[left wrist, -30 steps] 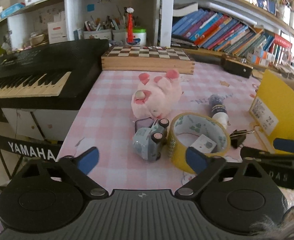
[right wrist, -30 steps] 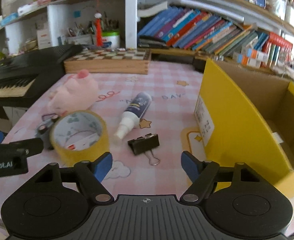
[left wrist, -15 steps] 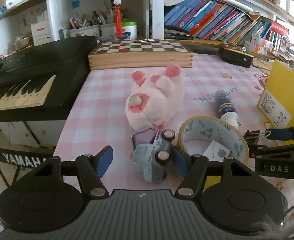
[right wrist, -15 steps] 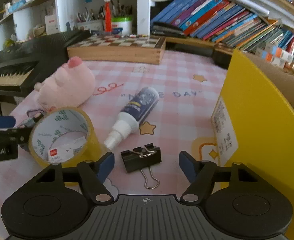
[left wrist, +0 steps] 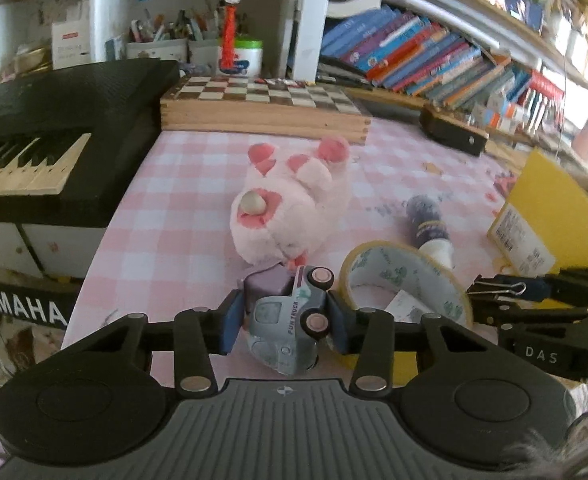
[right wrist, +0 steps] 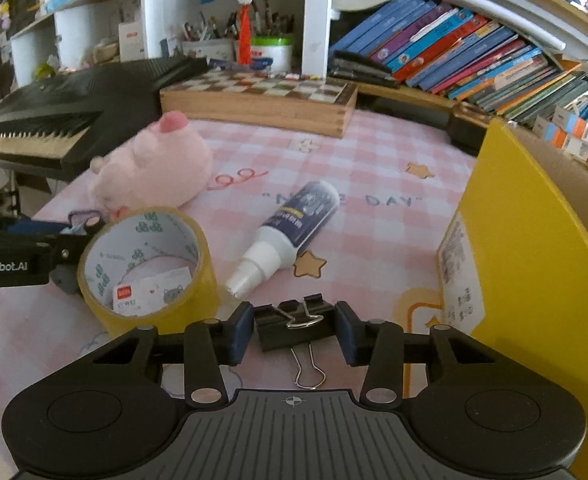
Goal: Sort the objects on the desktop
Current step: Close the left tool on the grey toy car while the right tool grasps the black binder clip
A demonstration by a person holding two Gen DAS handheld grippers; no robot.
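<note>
A small grey-blue toy truck (left wrist: 282,332) lies on its side on the pink checked tablecloth. My left gripper (left wrist: 284,322) has its jaws closing, and its blue pads touch the truck on both sides. A black binder clip (right wrist: 290,330) lies near the table's front. My right gripper (right wrist: 294,330) is closing too, its pads against the clip's two ends. A yellow tape roll (right wrist: 146,264) stands between the two grippers. A pink plush toy (left wrist: 290,208) and a spray bottle (right wrist: 290,232) lie further back.
An open yellow cardboard box (right wrist: 525,264) stands close on the right. A wooden chess box (left wrist: 262,108) and shelves of books line the back. A black keyboard (left wrist: 46,128) borders the table's left edge. A small purple object (left wrist: 264,286) sits just behind the truck.
Both grippers moved forward and slightly down. The left jaws narrowed around the toy truck and the right jaws narrowed around the binder clip.
</note>
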